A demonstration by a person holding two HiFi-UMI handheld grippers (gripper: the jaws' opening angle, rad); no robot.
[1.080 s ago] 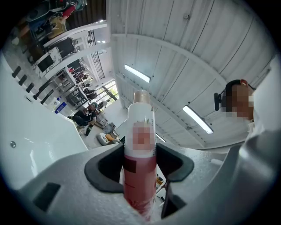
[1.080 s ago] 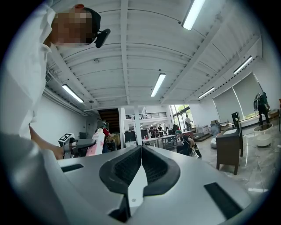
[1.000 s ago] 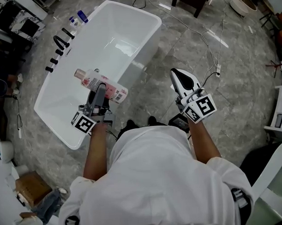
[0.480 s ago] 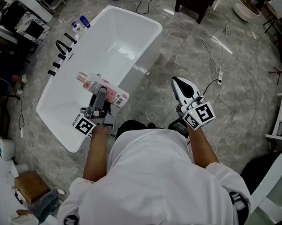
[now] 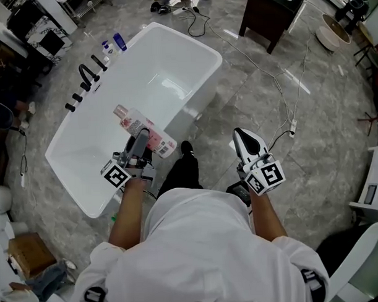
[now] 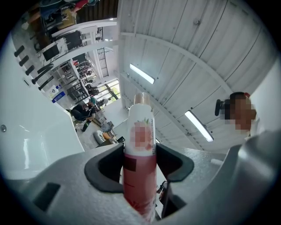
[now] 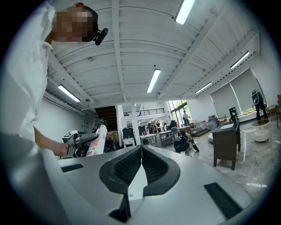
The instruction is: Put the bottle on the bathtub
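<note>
Left gripper [image 5: 141, 139] clamps the pink bottle [image 5: 143, 128] sideways above the near rim of the bathtub [image 5: 167, 67], as a second ago; right gripper [image 5: 243, 139], jaws together and empty, hangs over the floor [image 5: 298, 81].

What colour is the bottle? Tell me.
The bottle is white above, pinkish red below; see left gripper view.

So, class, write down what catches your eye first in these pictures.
A big white bathtub fills the upper left of the head view. The left gripper holds a pink-and-white bottle crosswise above the tub's near side. The right gripper hangs shut and empty above the grey marble floor.
</note>
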